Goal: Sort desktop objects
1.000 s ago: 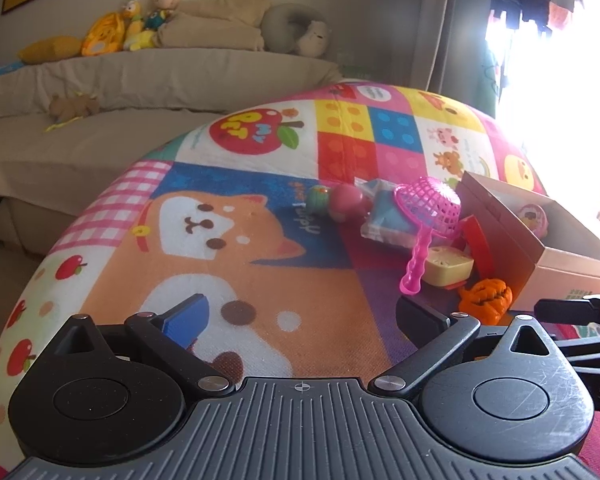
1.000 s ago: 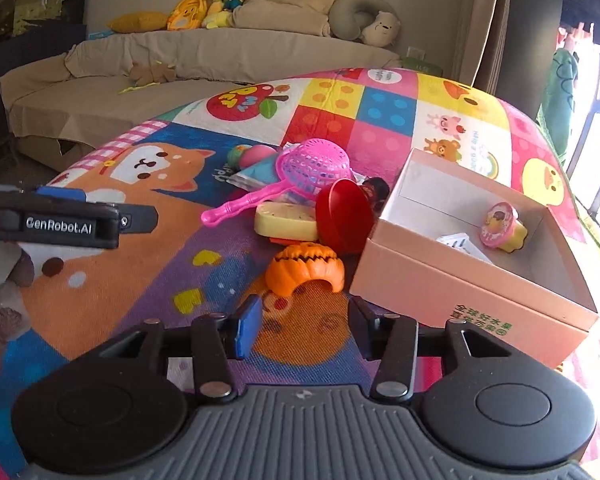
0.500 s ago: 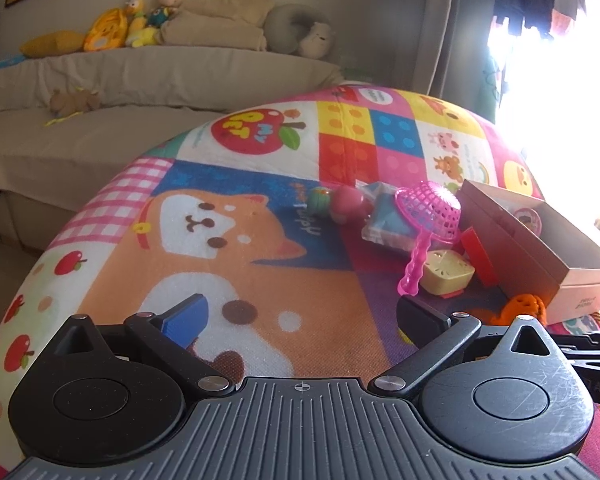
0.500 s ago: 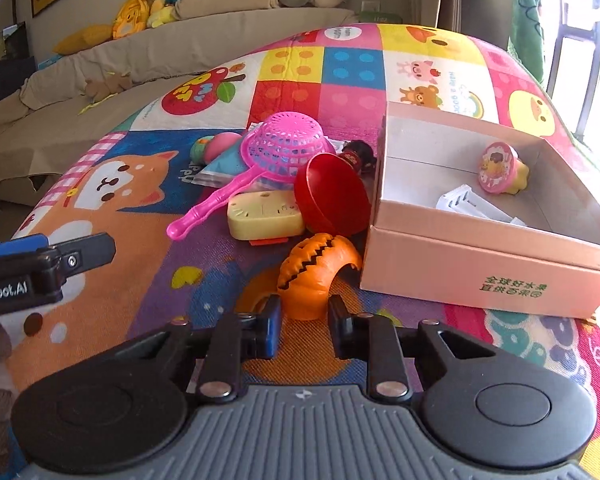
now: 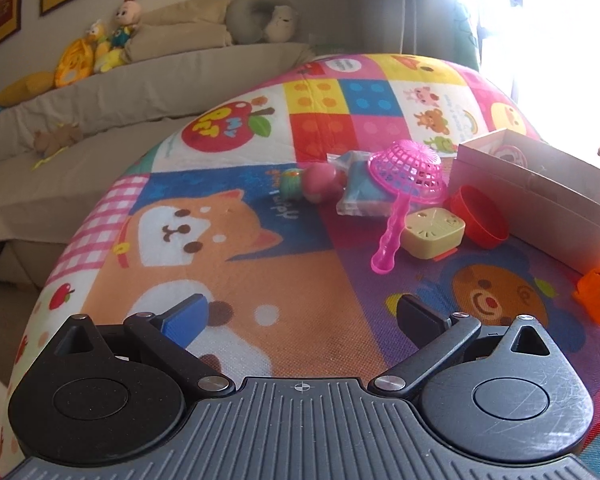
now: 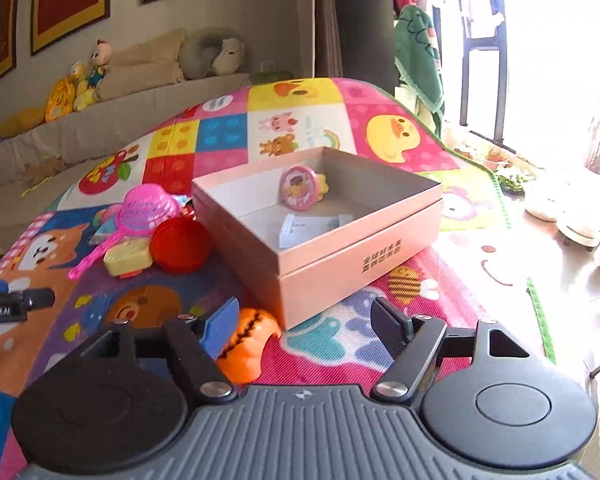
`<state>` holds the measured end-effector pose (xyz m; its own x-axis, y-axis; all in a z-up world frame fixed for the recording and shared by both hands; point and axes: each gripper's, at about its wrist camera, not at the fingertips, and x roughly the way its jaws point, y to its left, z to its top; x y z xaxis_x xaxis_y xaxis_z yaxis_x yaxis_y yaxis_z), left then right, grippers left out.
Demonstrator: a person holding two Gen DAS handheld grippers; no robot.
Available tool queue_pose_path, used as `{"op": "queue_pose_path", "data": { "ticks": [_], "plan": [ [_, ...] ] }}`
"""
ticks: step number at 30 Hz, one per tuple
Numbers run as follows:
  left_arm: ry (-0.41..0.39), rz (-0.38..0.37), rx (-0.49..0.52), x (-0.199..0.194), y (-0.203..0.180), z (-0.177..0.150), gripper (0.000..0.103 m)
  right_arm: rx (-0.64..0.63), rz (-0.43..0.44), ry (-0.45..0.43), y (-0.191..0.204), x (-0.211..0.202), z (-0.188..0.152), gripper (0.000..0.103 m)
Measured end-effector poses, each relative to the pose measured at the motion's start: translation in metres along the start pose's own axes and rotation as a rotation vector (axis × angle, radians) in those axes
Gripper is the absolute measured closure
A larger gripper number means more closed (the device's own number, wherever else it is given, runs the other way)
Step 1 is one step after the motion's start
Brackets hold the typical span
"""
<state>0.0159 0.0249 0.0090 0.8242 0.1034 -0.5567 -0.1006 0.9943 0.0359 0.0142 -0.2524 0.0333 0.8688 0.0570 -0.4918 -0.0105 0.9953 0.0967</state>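
Note:
A pink cardboard box [image 6: 340, 240] lies open on the colourful play mat, with a round pink toy [image 6: 298, 190] and a white piece [image 6: 296, 232] inside. Left of it lie a red bowl [image 6: 180, 244], a cream square toy [image 6: 126, 258] and a pink strainer [image 6: 144, 212]. An orange pumpkin toy [image 6: 246, 340] lies on the mat right beside my right gripper's [image 6: 304, 320] blue finger. That gripper is open and empty. My left gripper [image 5: 300, 316] is open and empty over the mat, with the strainer [image 5: 408, 176], bowl [image 5: 480, 220], box [image 5: 540, 200] and pumpkin [image 5: 598, 296] ahead to its right.
A blue packet [image 5: 360, 196] and small balls [image 5: 320, 184] lie behind the strainer. A sofa [image 5: 100, 120] with plush toys stands beyond the mat. Floor with dishes and potted plants [image 6: 572, 216] lies right of the mat's edge.
My right gripper has opened wide and swung right, so the pumpkin now sits by its left finger and the box fills the view. The left gripper's view shifted slightly.

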Motion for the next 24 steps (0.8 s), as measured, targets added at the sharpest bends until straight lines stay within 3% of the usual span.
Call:
{"op": "queue_pose_path", "data": {
  "ticks": [2,4,8,11,14,19,24],
  "plan": [
    [-0.011,-0.002,-0.001,-0.002,0.001,-0.001,0.000,0.044,-0.021,-0.049,-0.011,0.011,0.019,0.020],
    [-0.020,-0.027,-0.011,-0.006,0.003,-0.002,0.000,0.081,-0.039,-0.079,-0.026,0.031,0.042,0.002],
    [0.028,-0.193,-0.051,-0.011,0.004,-0.006,0.000,0.187,-0.075,-0.010,-0.068,0.094,0.086,0.001],
    [0.040,-0.269,0.002,-0.017,-0.010,-0.009,0.000,0.248,-0.066,0.049,-0.094,0.137,0.102,0.001],
    [0.035,-0.303,0.034,-0.021,-0.020,-0.009,0.000,0.345,0.031,0.133,-0.105,0.164,0.100,0.001],
    [0.018,-0.303,0.036,-0.015,-0.022,-0.001,0.000,0.298,0.095,0.142,-0.077,0.147,0.084,0.000],
    [0.014,-0.292,0.036,-0.007,-0.021,0.004,0.000,0.242,0.279,0.197,-0.042,0.116,0.064,0.000]
  ]
}}
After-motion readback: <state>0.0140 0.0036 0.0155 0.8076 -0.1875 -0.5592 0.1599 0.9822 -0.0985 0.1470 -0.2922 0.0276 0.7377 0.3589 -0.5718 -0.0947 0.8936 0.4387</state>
